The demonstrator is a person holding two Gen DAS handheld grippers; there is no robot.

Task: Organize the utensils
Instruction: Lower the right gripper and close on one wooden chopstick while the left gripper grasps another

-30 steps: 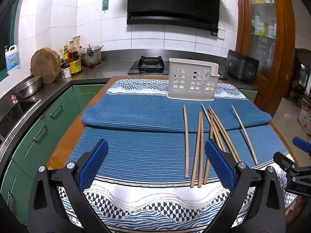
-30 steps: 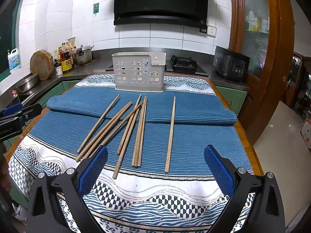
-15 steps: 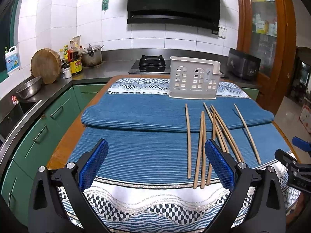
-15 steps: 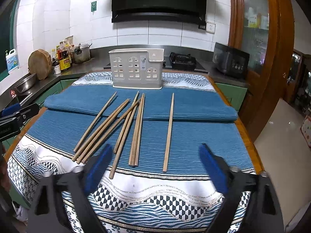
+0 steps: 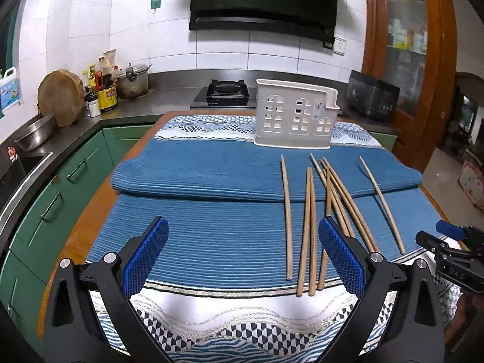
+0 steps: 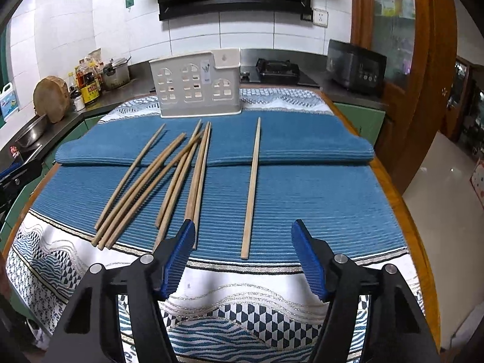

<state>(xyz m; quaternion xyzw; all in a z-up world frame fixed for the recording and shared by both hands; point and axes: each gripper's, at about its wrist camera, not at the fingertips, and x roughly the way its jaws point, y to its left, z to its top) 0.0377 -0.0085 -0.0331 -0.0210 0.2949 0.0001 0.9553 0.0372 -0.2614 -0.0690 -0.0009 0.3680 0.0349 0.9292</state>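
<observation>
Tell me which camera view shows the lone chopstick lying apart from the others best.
The right wrist view: the lone chopstick runs unobstructed up the blue mat, lined up between the open right gripper and the white utensil holder. In the left wrist view the same chopstick sits far off to the side, bowed by the fisheye.

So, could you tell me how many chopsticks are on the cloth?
8 chopsticks: one alone at right, a touching pair beside it, five fanned further left; overlaps may hide more.

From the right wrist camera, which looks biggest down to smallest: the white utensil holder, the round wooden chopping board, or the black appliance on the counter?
1. White utensil holder.
2. Black appliance.
3. Round wooden chopping board.
The holder stands nearer the camera, so true sizes stay unsure.
</observation>
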